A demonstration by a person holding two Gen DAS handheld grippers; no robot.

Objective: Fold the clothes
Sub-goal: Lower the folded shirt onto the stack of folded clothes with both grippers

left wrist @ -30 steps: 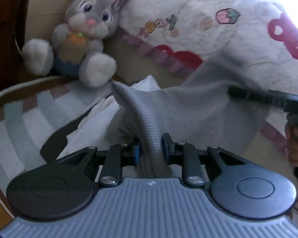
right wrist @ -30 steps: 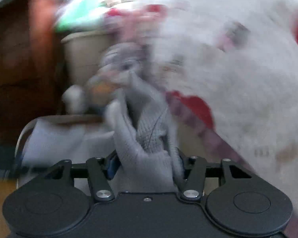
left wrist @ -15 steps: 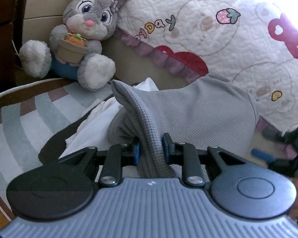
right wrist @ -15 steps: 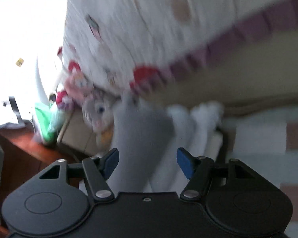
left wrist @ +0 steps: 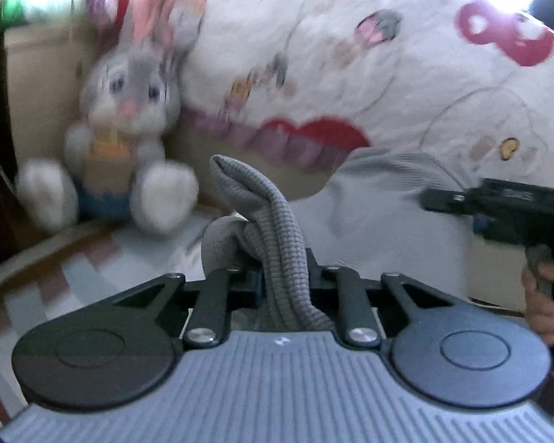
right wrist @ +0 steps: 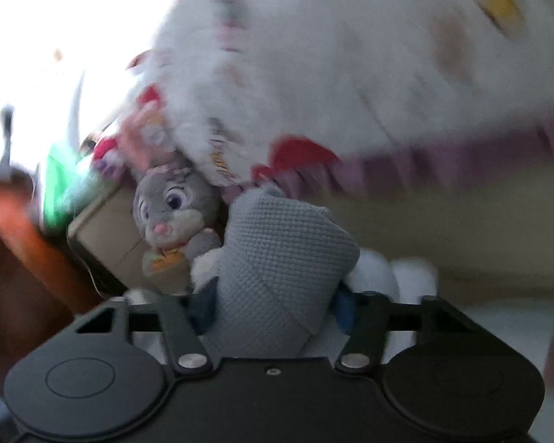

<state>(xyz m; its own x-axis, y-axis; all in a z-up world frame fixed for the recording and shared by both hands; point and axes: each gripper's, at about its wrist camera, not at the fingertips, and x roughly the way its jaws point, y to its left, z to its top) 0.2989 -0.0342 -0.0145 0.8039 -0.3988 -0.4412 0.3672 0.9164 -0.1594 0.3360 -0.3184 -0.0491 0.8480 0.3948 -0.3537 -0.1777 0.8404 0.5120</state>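
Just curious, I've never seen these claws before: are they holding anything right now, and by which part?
Both hold the grey knit garment. The left claw pinches a ribbed edge; the right claw grips a bunched fold.

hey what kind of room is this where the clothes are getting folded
Most likely a child's bedroom. A plush bunny sits on the floor against a bed draped in a white cartoon-print quilt, with a striped rug below. Both grippers hold a gray knit garment up in front of the bed.

A striped rug (left wrist: 37,295) carries the plush rabbit (left wrist: 125,140) and white cloth (right wrist: 399,277).
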